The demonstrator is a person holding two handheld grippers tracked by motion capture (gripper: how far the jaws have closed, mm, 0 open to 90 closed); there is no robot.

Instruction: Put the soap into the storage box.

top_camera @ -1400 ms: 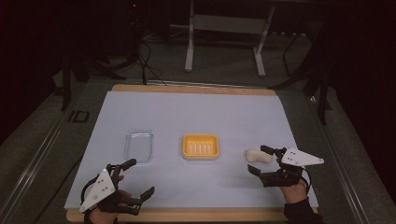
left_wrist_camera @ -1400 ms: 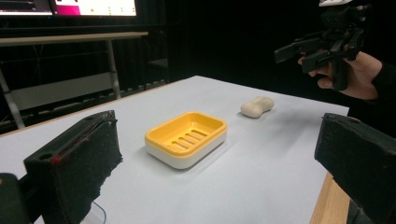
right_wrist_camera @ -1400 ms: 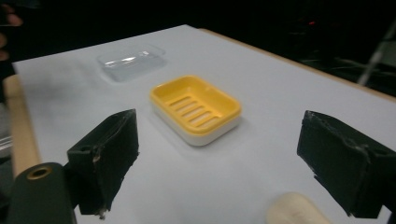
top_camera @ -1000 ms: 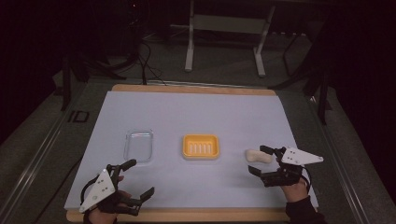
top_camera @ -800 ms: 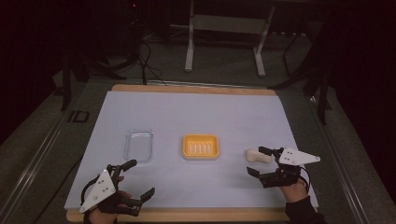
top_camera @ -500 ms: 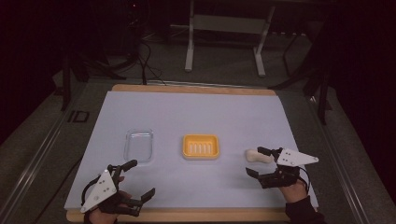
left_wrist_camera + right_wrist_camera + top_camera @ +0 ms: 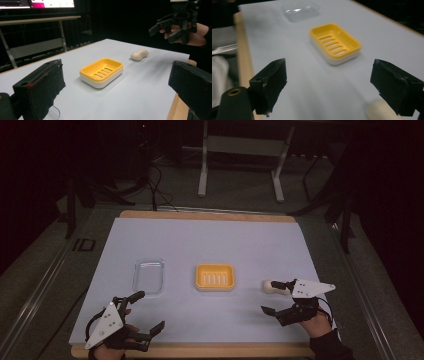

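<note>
Slowly my right gripper (image 7: 276, 296) has crept leftward along the table's right side toward the soap bar (image 7: 272, 286); nothing else has shifted.

My right gripper's jaws stand wide apart and empty, the far jaw just beside the soap bar, which lies on the table right of the yellow soap dish (image 7: 215, 277). My left gripper (image 7: 148, 312) waits near the table's front left corner, jaws also wide and holding nothing, close to the clear lid (image 7: 148, 275). I judge this the approach to the soap: next I must straddle the bar with both jaws, close on it, then carry it to the dish.
</note>
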